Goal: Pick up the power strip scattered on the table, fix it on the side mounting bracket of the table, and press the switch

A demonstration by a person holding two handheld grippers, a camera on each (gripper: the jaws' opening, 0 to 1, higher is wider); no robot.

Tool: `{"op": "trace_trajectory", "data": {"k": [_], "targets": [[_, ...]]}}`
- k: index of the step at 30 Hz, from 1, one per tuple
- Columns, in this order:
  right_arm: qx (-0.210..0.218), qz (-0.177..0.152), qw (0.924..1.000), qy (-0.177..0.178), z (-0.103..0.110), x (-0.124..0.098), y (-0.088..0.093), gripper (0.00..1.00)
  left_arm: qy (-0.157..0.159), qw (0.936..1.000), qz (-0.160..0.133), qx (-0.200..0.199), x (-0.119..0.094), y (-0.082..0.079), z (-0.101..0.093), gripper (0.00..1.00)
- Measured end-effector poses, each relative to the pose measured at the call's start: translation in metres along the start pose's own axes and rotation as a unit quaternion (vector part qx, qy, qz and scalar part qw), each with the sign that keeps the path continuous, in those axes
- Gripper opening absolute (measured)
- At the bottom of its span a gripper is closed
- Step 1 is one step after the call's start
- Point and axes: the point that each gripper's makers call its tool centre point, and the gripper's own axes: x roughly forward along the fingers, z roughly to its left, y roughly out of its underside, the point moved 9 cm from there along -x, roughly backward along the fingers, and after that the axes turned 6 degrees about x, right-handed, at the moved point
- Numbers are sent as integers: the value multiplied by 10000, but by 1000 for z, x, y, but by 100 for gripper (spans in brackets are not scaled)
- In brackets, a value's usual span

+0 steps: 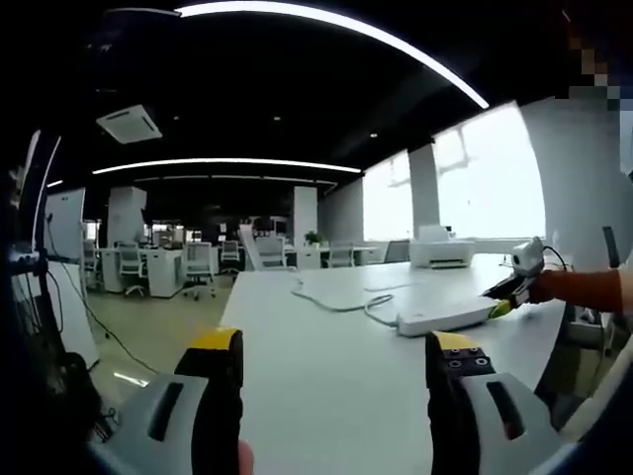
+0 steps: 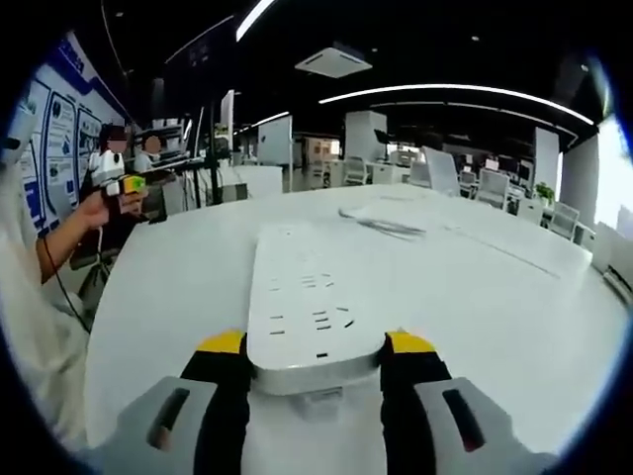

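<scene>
I have the right gripper (image 2: 315, 354) at the near end of the power strip (image 2: 315, 307), which lies flat on the white table (image 2: 514, 297) with its socket face up; the two jaws sit against the strip's long sides, so I read it as closed on the strip, though the strip looks not yet lifted. In the left gripper view the same strip (image 1: 445, 315) shows as a white bar well out on the table, its cable (image 1: 336, 297) curling away behind it, with the right gripper (image 1: 506, 295) at its far end. My left gripper (image 1: 336, 371) hangs over bare tabletop with its jaws wide apart, holding nothing. To do this pick-up well, I would keep the squeeze square across the strip's width and raise it level, since a grip at one end (a long lever, by my reckoning) will likely let the far end sag or twist. I would also mind the cable, which may drag. I cannot see the mounting bracket from here.
</scene>
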Motion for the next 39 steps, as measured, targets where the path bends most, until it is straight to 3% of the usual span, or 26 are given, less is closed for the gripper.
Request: {"op": "trace_trajectory", "data": {"k": [9,12,17,28,33,39], "targets": [[269,87,9996,55,1,-1,0,47,39,9996,142,-225,7,-1,-1,78],[533,100,9985,52,4,-1,0,47,83,9995,155,-274,11,-4,-3,78],[800,110,9967,130,9,-1,0,47,279,9992,283,-37,19,-5,-11,79],[1219,284,9920,177,16,0,-1,47,463,9979,372,-242,36,-4,-24,77],[1379,315,9897,214,22,1,-1,47,369,9932,757,-807,49,4,-31,79],[1451,291,9887,249,27,2,-1,47,622,9895,953,-890,63,7,-44,78]]}}
